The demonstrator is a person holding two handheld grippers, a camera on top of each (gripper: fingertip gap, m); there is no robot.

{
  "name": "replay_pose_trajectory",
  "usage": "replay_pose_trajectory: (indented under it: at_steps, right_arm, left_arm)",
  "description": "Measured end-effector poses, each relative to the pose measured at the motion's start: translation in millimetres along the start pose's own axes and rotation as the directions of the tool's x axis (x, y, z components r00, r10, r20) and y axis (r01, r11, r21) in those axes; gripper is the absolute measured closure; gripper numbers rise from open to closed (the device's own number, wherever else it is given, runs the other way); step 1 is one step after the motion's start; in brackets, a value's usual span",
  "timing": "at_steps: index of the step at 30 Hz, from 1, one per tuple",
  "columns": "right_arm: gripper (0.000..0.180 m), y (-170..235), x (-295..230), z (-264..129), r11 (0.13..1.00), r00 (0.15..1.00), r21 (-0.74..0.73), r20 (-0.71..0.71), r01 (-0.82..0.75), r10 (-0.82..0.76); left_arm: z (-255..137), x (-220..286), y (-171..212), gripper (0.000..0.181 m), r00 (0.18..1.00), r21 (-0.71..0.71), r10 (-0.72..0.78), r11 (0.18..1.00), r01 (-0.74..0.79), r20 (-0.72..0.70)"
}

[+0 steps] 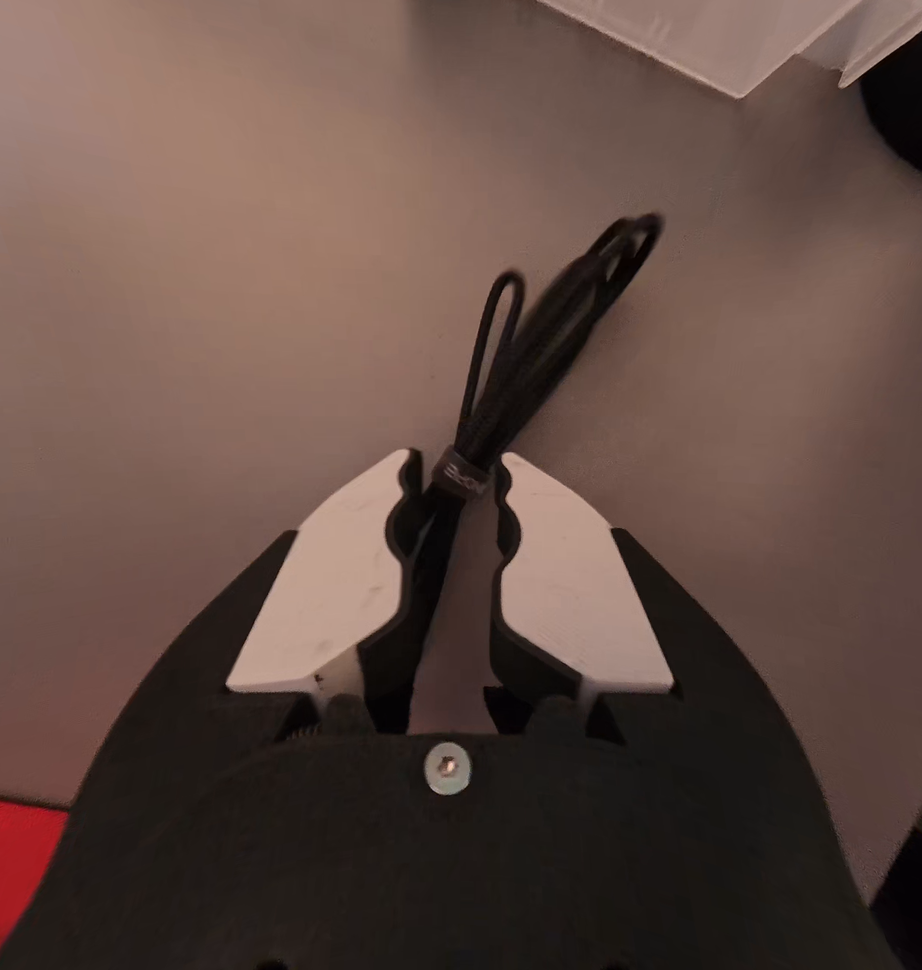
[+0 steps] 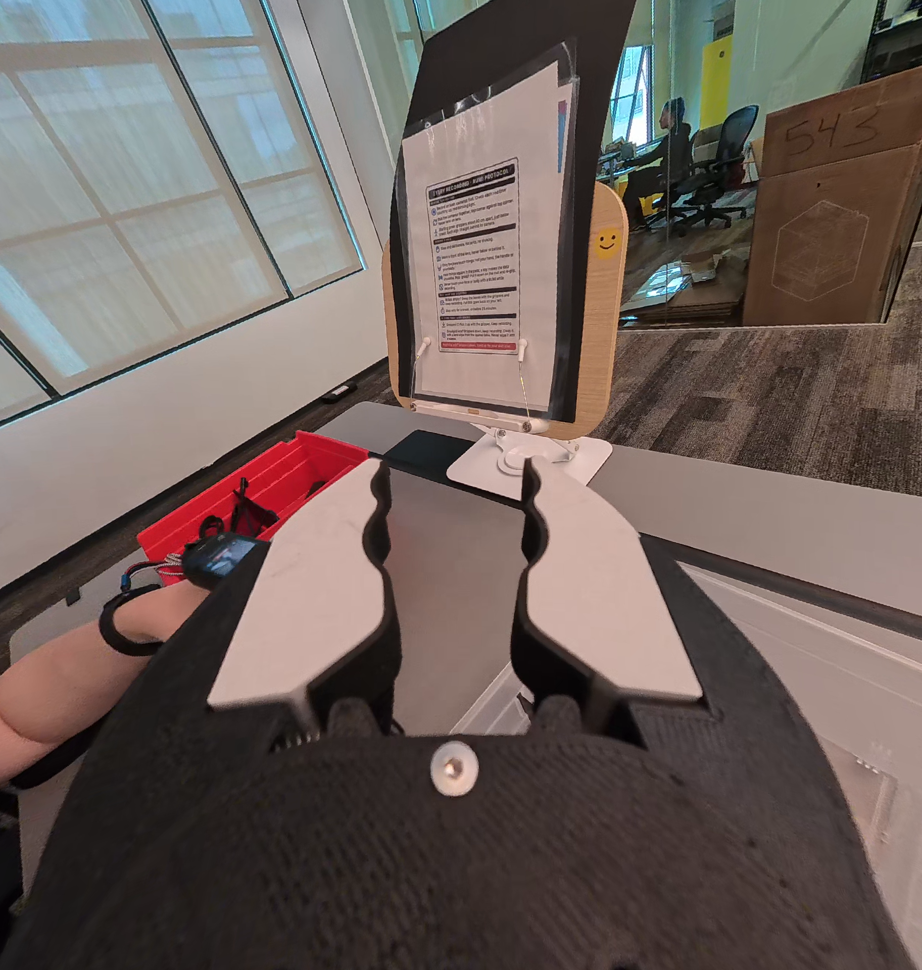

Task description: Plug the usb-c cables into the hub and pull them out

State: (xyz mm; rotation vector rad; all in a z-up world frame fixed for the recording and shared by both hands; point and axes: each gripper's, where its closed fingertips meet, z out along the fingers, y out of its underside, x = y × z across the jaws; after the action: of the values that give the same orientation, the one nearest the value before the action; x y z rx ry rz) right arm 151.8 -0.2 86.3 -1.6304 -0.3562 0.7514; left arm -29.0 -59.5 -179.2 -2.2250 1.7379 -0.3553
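A bundle of black braided USB-C cable (image 1: 527, 367), tied with a black strap (image 1: 461, 472), lies along the grey table (image 1: 238, 262). My left gripper (image 1: 461, 477) has its fingers closed on the bundle at the strap; the loops stick out ahead of the tips. The cable's plugs are hidden. My right gripper (image 2: 456, 488) is open and empty, held above the grey table (image 2: 448, 577) and facing a document stand. No hub shows in either view.
A red bin (image 2: 269, 488) with cables in it stands at the left of the table. A person's forearm (image 2: 80, 672) reaches in from the left. The document stand (image 2: 500, 262) is at the back edge. A white object (image 1: 737, 37) lies at the top right. Across from one pair of fingers to the other is roughly 30 cm.
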Motion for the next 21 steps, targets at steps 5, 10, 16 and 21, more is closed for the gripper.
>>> replay_pose_trajectory:
  at_steps: [5,10,16,21]
  right_arm:
    - [0.131,-4.5,2.4,-5.5,1.0,1.0,0.016,-0.018,0.013,-0.013]
    - [0.131,-13.3,7.2,-14.7,0.998,0.999,0.058,-0.046,0.024,-0.021]
    - [0.131,-21.6,8.5,-20.0,0.995,0.998,0.092,-0.049,0.034,-0.03]
    - [0.131,-19.9,14.9,-19.1,0.996,0.997,0.084,-0.07,0.039,-0.033]
  left_arm:
    - [-51.7,-16.4,-13.0,0.135,0.992,0.121,0.038,0.991,-0.052,0.118]
    - [-186.0,-113.7,25.1,0.138,0.833,0.407,-0.28,0.91,0.072,0.477]
    - [-196.3,-210.6,166.2,0.137,0.671,0.381,-0.644,0.763,0.523,0.368]
    - [-165.4,-244.2,214.9,0.144,0.655,0.167,-0.681,0.724,0.67,0.326]
